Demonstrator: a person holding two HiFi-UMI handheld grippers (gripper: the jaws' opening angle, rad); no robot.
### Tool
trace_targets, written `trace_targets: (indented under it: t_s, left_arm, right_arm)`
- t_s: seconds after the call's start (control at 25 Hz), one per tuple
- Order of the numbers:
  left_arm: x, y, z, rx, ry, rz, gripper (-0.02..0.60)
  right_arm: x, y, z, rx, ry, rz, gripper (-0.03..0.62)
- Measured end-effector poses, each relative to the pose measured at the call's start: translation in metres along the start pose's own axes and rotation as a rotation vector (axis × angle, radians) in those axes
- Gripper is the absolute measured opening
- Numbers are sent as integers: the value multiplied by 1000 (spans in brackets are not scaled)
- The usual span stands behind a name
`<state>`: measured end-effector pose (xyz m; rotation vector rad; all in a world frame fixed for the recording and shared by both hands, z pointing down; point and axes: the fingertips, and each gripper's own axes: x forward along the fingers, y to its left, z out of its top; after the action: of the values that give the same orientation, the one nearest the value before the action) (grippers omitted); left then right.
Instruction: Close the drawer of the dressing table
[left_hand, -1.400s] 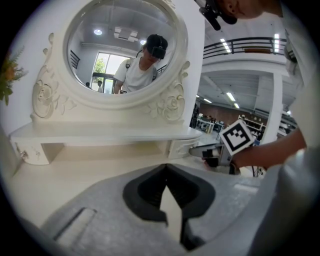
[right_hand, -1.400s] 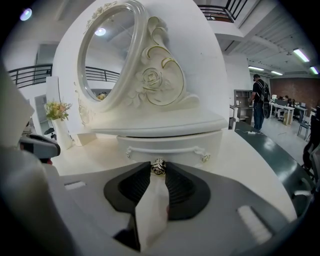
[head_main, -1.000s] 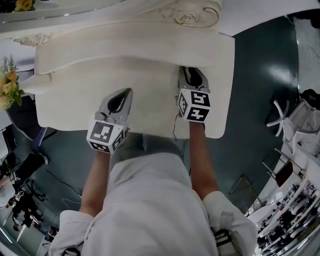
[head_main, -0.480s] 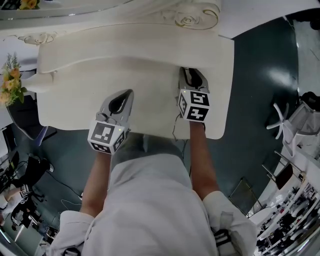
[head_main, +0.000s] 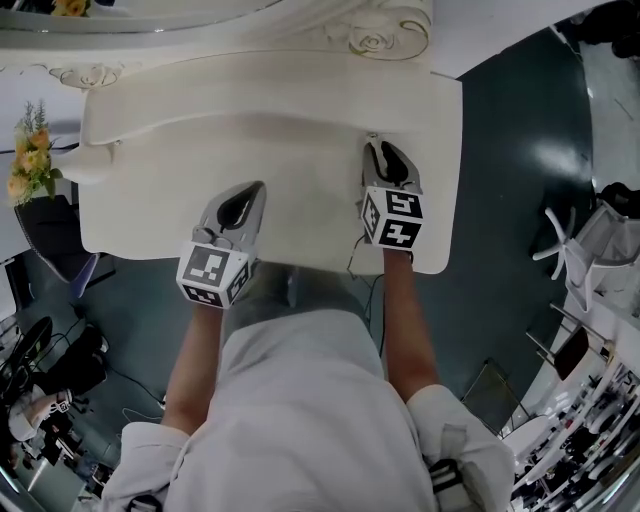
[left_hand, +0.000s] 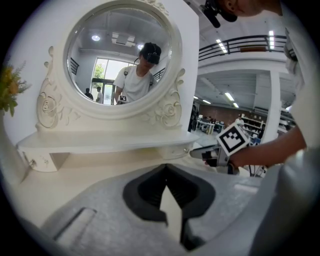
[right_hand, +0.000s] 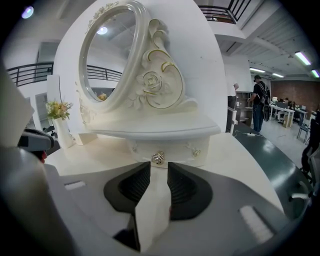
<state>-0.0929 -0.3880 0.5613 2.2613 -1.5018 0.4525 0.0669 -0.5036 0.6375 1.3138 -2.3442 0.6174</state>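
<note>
**Cream drawer front lies dead ahead of right tool; left tool idle**

Cream-painted dressing table (head_main: 150, 200) fills the frame. At its left half my left gripper (head_main: 250, 192) hovers over bare tabletop. Its jaws meet at the tips with nothing between them. It stands well apart from the task's thing and is aimed toward the round mirror (left_hand: 122, 52), not the drawer.

At the right half, my right gripper (right_hand: 156, 167) has its jaws parted by a narrow gap and holds nothing. The metal knob (right_hand: 158, 158) sits just beyond the mouth of that gap, centred on it. I cannot tell whether the tips touch it.

The drawer (right_hand: 177, 150) is the small one tucked under the raised shelf (right_hand: 165, 131), near the table's right end. Its front runs crosswise to my jaws, and its travel runs straight away from me along their line.

Judgement: the right hand is the nearer one. A straight push forward is the move called for. How far the drawer stands out I cannot establish.
</note>
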Motion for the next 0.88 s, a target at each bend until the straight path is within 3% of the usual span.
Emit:
trace_targets:
  t_s: [0.88]
  left_arm:
    - [-93, 7, 36, 40, -154, -66, 0]
  right_arm:
    - [-130, 73, 19, -13, -122, -98, 68]
